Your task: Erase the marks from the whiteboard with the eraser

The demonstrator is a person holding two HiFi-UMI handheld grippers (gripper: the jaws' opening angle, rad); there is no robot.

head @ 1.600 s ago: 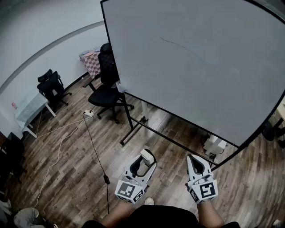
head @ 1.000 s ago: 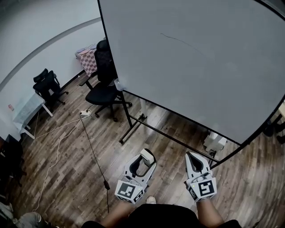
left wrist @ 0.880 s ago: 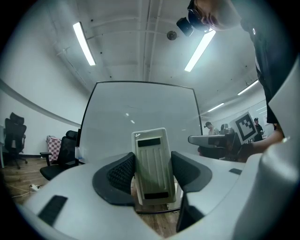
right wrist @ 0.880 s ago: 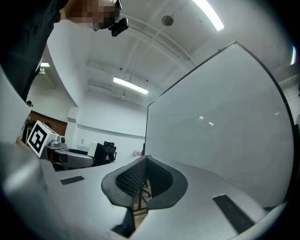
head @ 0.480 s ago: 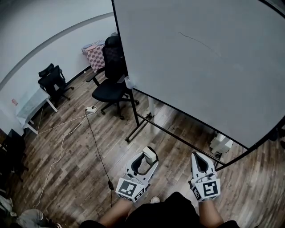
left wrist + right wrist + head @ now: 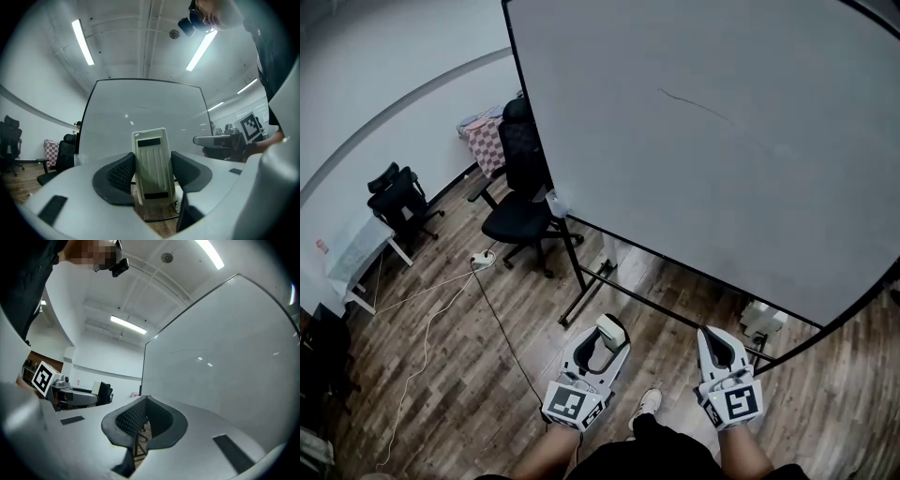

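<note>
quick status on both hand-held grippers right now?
left hand-held gripper: shut on the eraser
right hand-held gripper: shut, nothing between the jaws

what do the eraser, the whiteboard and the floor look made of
Eraser: off-white moulded plastic, matte, with a ribbed back.
Whiteboard: smooth, glossy white panel with bright glints on it; the core material cannot be told.
Floor: grained wood-look planks; real wood or laminate is unclear.
</note>
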